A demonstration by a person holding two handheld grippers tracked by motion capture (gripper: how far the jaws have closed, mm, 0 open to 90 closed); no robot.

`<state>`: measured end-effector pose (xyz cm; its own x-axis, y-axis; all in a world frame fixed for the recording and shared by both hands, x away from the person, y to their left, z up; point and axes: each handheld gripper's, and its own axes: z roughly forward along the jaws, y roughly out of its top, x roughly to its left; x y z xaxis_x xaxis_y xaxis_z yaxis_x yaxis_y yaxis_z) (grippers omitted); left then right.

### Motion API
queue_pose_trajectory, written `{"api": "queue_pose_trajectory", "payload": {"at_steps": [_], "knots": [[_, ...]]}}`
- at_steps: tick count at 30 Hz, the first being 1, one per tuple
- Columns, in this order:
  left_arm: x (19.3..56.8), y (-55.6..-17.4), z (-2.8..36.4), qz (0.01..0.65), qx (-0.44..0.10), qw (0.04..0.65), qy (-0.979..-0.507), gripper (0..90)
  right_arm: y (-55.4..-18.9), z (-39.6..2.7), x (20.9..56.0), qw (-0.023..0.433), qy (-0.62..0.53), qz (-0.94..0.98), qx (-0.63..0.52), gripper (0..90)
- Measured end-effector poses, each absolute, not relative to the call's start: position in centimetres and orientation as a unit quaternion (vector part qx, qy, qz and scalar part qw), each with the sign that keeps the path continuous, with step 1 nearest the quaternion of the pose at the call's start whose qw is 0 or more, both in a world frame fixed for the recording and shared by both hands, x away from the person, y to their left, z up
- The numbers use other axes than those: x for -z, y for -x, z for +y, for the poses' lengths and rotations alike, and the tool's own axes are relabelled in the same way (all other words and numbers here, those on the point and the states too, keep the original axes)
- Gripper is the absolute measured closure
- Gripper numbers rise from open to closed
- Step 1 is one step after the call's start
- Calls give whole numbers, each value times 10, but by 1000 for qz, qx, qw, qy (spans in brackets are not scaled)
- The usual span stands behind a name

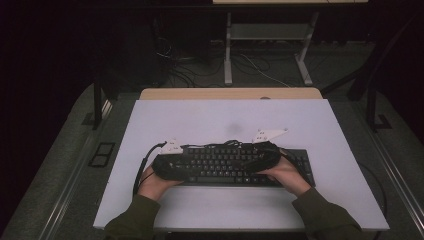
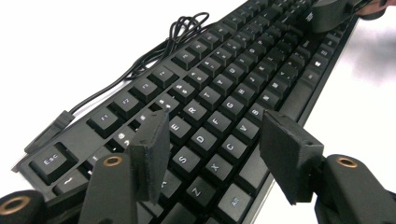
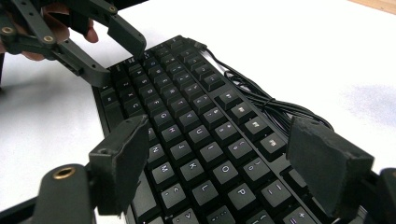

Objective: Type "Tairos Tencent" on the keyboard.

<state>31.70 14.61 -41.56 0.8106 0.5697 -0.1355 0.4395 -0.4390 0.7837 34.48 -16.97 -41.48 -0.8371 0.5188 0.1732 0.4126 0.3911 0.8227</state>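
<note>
A flat black keyboard (image 1: 235, 165) with square plastic keys lies on my smooth white table (image 1: 225, 120), near my edge. Its thin black cord (image 2: 154, 51) sits bunched behind it. My left gripper (image 2: 210, 154) and right gripper (image 3: 224, 163) hover over the keys, jaws wide apart, holding nothing. The room behind is dark.

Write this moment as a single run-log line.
left gripper: open, over keyboard | right gripper: open, over keyboard | cable: bundled behind keyboard | table: white
</note>
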Motion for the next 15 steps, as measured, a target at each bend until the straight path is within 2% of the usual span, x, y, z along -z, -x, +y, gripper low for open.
{"api": "queue_pose_trajectory", "payload": {"at_steps": [8, 15], "knots": [[414, -312, 141, 293, -67, 449, -841, 424, -345, -170, 415, 56, -280, 832, -476, 207], [414, -308, 137, 282, -63, 455, -842, 506, -345, -170, 415, 57, -281, 831, -476, 207]]}}
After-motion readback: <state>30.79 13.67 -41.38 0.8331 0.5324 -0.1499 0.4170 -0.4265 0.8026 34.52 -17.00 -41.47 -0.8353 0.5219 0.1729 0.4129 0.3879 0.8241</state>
